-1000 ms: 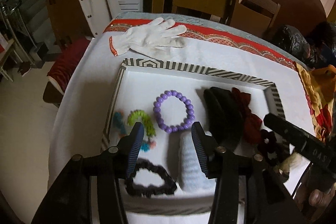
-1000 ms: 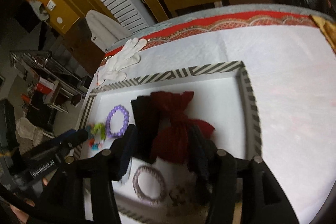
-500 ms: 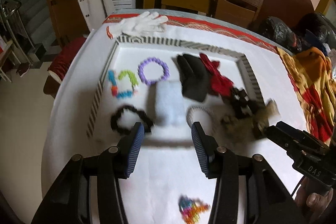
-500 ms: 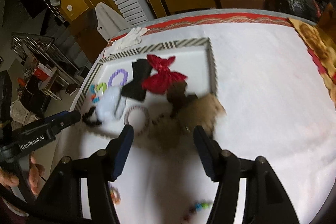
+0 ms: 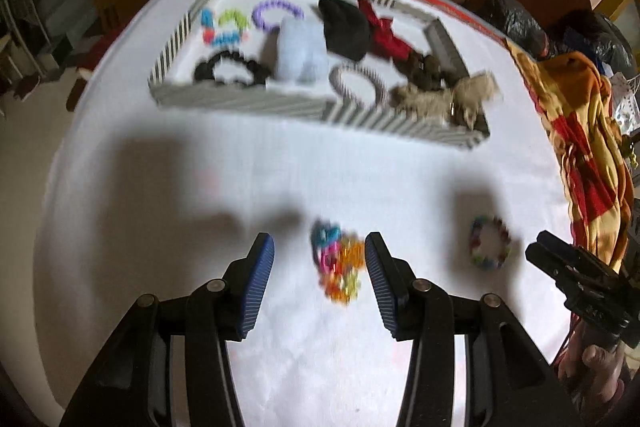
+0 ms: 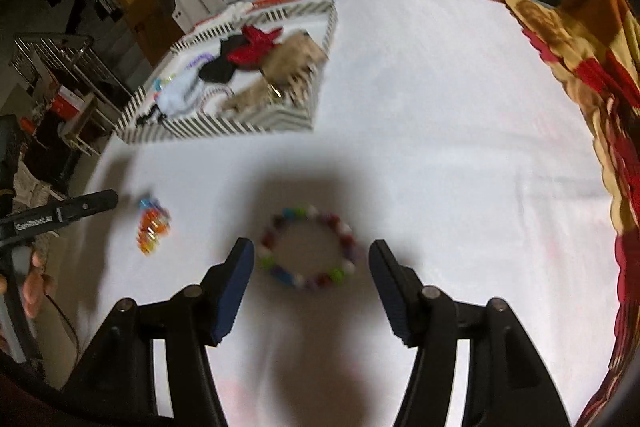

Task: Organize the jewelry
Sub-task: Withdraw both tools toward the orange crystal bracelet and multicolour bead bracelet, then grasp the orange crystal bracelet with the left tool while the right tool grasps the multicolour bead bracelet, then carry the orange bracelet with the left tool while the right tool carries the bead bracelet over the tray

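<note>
Left tool [image 5: 319,265] wide around bright bead cluster [image 5: 337,263]; right tool [image 6: 311,273] wide around multicoloured bracelet [image 6: 308,251], neither gripped.

Tray [image 5: 256,101] far side of table [image 5: 160,267]; two bracelets [image 6: 308,251] nearer.

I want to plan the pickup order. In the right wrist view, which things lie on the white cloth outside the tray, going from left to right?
Orange and pink bead bunch → round multicoloured bead bracelet → yellow and red cloth at the table's right edge.
</note>
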Demonstrator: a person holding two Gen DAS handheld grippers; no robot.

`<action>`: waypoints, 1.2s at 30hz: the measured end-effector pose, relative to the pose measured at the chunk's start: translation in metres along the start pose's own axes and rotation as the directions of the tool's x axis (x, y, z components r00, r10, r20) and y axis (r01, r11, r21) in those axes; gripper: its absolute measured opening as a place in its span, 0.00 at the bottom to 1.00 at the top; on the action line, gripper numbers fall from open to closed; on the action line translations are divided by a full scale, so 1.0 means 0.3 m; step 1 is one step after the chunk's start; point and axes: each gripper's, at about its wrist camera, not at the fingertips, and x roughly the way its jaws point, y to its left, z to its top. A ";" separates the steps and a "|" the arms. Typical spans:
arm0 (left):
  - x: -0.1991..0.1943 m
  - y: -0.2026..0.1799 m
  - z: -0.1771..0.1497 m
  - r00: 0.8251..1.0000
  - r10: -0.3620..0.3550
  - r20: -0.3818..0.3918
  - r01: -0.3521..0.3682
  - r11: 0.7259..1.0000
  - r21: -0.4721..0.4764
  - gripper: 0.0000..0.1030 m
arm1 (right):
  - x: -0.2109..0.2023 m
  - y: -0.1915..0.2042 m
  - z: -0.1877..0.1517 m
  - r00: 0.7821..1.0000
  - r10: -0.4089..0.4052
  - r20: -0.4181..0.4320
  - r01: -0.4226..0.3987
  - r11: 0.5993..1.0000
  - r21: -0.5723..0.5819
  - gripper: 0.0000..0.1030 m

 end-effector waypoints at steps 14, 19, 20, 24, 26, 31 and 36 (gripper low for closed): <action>0.123 -0.043 -0.070 0.996 0.078 -0.033 -0.077 0.996 0.034 0.50 | 0.131 -0.013 -0.002 0.997 -0.069 0.018 0.070 0.996 -0.052 0.48; 0.132 -0.049 -0.055 0.997 0.080 -0.008 -0.080 0.996 0.037 0.45 | 0.144 0.017 0.008 0.989 -0.143 0.042 0.147 0.981 -0.128 0.14; 0.130 -0.046 -0.055 0.998 0.067 0.001 -0.067 0.997 0.036 0.31 | 0.144 0.019 0.009 0.989 -0.144 0.042 0.148 0.980 -0.132 0.09; 0.136 -0.046 -0.041 1.000 0.024 -0.015 -0.023 0.999 0.039 0.19 | 0.137 0.029 0.008 0.993 -0.111 0.033 0.114 0.983 -0.144 0.09; 0.125 -0.041 -0.037 1.000 -0.013 -0.024 0.013 0.999 0.030 0.14 | 0.110 0.031 0.011 0.994 -0.092 0.056 0.098 0.986 -0.133 0.09; 0.046 -0.038 -0.011 0.999 -0.039 0.017 0.038 0.999 0.037 0.14 | 0.010 0.061 0.056 0.994 -0.028 0.109 0.043 0.990 -0.133 0.09; -0.037 -0.038 0.038 0.997 -0.040 0.068 0.038 0.998 0.042 0.14 | -0.071 0.091 0.106 0.990 0.020 0.140 0.001 0.989 -0.148 0.09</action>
